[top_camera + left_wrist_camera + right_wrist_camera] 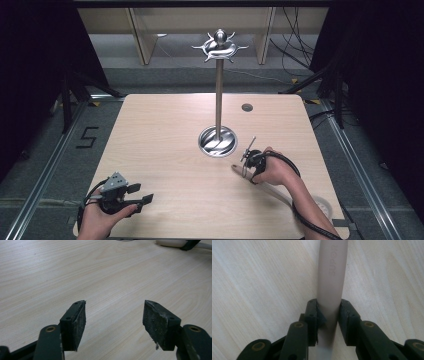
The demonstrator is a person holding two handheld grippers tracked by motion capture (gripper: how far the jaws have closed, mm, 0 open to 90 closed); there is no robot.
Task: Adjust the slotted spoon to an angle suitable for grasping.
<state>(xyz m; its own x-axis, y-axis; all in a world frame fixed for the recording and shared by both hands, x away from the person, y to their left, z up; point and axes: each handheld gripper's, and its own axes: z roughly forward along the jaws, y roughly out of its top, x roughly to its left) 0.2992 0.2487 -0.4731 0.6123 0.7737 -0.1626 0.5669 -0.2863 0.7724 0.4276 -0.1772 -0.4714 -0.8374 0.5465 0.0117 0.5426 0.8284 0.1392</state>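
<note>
Pale wood tabletop (165, 150), dark room; left gripper (113, 315) jaws apart, right gripper (329, 315) clamped on grey handle (332, 277).

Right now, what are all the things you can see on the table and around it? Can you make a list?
Table: one, light wood, centre of the high view.
Metal stand: one, silver, upright pole on a round base at the table's middle, with spiky hooks on top.
Small round hole: one, grey, in the far right part of the table.
Long handle: one, pale beige, lying on the table at the right, its far end hidden by the arm.
Cables: several, black, on the floor behind the table.
Left gripper: one, black, near left of the table, fingers apart over bare wood.
Right gripper: one, black, fingers closed on the long handle.
</note>
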